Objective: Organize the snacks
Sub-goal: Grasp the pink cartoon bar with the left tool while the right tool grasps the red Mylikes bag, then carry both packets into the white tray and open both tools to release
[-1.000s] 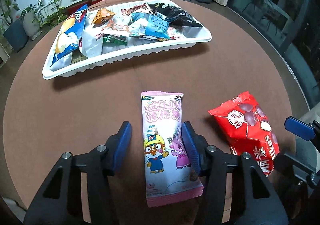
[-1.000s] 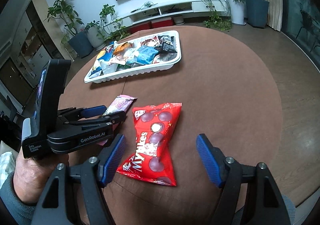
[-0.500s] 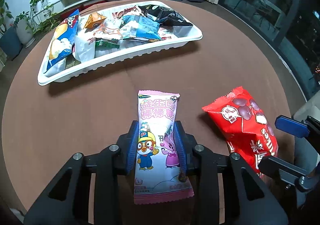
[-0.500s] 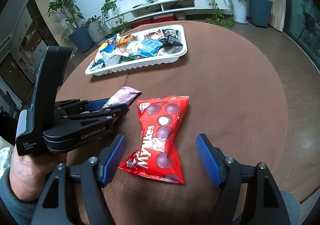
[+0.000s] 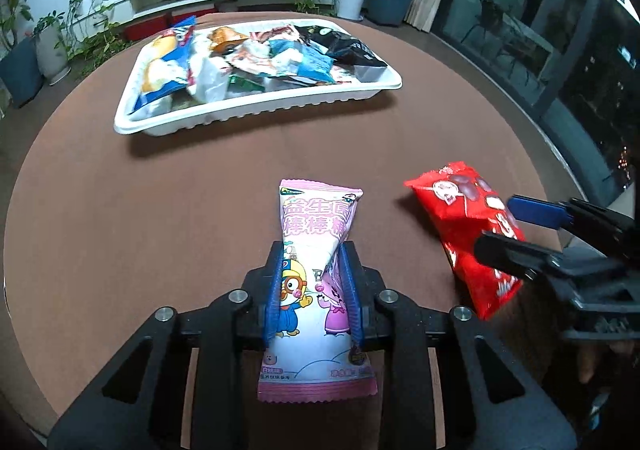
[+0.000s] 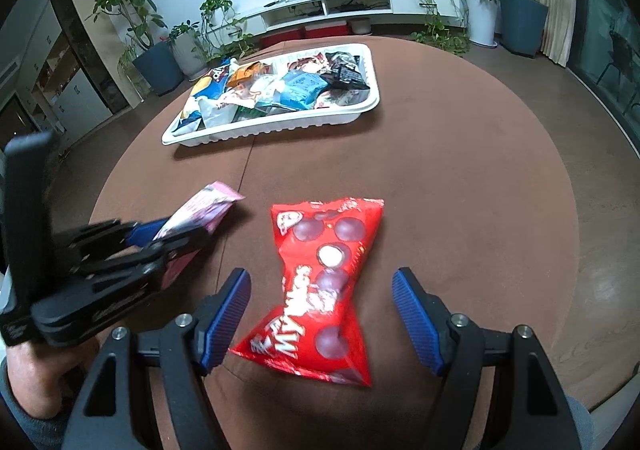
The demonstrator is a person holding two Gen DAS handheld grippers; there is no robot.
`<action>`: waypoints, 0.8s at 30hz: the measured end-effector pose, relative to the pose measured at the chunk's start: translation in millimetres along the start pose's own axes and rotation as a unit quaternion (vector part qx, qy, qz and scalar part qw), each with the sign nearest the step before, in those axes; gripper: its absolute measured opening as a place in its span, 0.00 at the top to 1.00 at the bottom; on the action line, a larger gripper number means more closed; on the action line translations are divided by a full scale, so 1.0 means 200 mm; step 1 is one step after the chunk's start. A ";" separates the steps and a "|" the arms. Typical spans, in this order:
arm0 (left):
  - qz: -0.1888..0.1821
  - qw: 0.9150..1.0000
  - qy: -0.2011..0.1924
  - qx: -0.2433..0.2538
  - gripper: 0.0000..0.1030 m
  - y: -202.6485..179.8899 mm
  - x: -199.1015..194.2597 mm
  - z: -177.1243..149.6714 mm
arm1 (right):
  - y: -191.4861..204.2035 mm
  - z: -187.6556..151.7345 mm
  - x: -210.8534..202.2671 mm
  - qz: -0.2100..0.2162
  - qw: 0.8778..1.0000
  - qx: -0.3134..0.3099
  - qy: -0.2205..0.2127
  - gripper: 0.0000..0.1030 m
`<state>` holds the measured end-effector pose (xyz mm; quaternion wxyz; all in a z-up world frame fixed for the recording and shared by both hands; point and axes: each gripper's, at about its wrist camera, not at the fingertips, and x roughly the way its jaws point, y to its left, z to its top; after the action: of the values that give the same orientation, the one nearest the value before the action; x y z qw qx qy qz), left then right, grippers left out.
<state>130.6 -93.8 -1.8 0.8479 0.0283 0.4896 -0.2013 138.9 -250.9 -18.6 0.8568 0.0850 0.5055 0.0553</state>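
My left gripper [image 5: 312, 292] is closing its blue pads on a pink cartoon snack packet [image 5: 316, 250], which is pinched at its middle and lifted off the round brown table [image 5: 160, 210]. From the right wrist view the same pink packet [image 6: 208, 208] sticks out of the left gripper [image 6: 160, 236], tilted upward. A red Mylikes bag [image 6: 324, 282] lies flat on the table between the wide blue pads of my right gripper [image 6: 322, 314], which is open and not touching it. The red bag [image 5: 468, 226] also shows at the right of the left wrist view.
A white tray [image 5: 256, 114] filled with several snack packets sits at the far side of the table; the same tray [image 6: 280, 126] appears in the right wrist view. A hand [image 6: 36, 382] holds the left gripper. Potted plants, a TV shelf and windows ring the room.
The left gripper's pads closed in from either side of the pink packet and squeezed it, then carried it up and forward. The right gripper and red bag stayed put.
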 end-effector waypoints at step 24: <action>-0.017 0.998 -0.021 -0.057 0.76 0.14 -0.10 -0.16 | 0.08 -0.01 0.18 -0.056 0.997 -0.057 0.018 0.55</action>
<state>106.7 -54.9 -6.1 0.8546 -0.0322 0.4830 -0.1880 154.9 -227.7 -46.5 0.8528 0.0064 0.5208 0.0373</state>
